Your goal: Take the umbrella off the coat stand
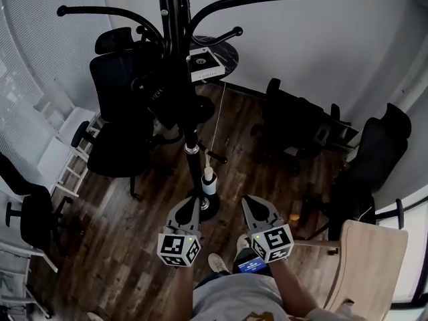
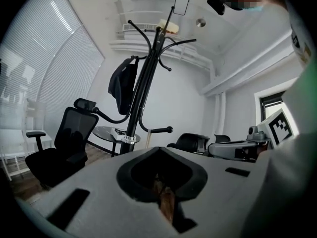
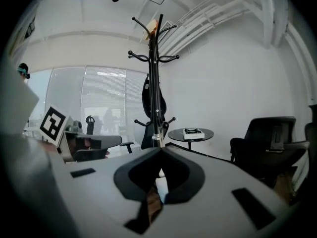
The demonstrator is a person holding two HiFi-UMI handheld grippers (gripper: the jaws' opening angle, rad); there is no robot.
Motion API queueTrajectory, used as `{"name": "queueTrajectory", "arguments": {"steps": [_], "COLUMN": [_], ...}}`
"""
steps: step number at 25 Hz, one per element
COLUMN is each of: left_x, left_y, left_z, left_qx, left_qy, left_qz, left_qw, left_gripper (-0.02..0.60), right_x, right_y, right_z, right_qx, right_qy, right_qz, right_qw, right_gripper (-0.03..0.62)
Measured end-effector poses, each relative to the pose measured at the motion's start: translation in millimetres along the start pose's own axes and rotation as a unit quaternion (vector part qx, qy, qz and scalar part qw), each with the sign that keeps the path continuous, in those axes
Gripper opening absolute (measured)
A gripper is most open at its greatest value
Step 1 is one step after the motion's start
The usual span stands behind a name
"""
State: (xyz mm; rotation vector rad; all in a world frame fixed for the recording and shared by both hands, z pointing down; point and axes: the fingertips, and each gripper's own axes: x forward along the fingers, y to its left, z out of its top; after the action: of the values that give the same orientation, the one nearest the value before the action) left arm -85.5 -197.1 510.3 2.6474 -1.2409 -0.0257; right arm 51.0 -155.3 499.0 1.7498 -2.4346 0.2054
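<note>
1. We see the coat stand [image 1: 175,19] rising through the upper middle of the head view, with its base on the wood floor [image 1: 134,246] just above both grippers.
2. The umbrella [image 2: 124,86], a dark folded bundle, hangs from a hook high on the stand, left of the pole in the left gripper view.
3. The left gripper [image 1: 192,200], at lower centre, has its jaws pressed together on nothing.
4. The right gripper [image 1: 247,199] beside it is likewise closed and empty. Both sit well apart from the umbrella.
5. A black office chair [image 1: 117,79] stands at upper left, and a round table [image 1: 227,51] is behind the stand.
</note>
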Motion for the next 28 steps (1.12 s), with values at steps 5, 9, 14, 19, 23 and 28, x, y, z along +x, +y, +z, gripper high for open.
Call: {"name": "queueTrajectory", "arguments": {"steps": [5, 9, 14, 19, 23, 28], "left_x": [-3, 0, 6, 16, 22, 36], "left_y": [6, 13, 20, 18, 22, 27], "left_z": [-1, 7, 11, 11, 12, 8], "left_qx": [0.001, 0.01, 0.017, 0.024, 0.019, 0.005], "left_qy": [-0.002, -0.009, -0.01, -0.005, -0.006, 0.003], "left_qz": [0.006, 0.017, 0.031, 0.028, 0.027, 0.02], "left_qw": [1.0, 0.9998, 0.9993, 0.9993, 0.9994, 0.9998], "left_gripper": [0.02, 0.02, 0.02, 0.02, 0.02, 0.02], "right_x": [8, 20, 32, 41, 48, 61], "right_y": [2, -1, -5, -6, -12, -13], "right_z": [0, 4, 8, 12, 10, 6], "right_qx": [0.001, 0.003, 0.011, 0.01, 0.013, 0.007], "right_qy": [-0.004, -0.014, -0.024, -0.026, -0.021, -0.011], "right_qz": [0.005, 0.014, 0.024, 0.031, 0.027, 0.037], "right_qw": [1.0, 1.0, 0.999, 0.999, 0.999, 0.999], "right_gripper": [0.009, 0.01, 0.009, 0.009, 0.011, 0.011]}}
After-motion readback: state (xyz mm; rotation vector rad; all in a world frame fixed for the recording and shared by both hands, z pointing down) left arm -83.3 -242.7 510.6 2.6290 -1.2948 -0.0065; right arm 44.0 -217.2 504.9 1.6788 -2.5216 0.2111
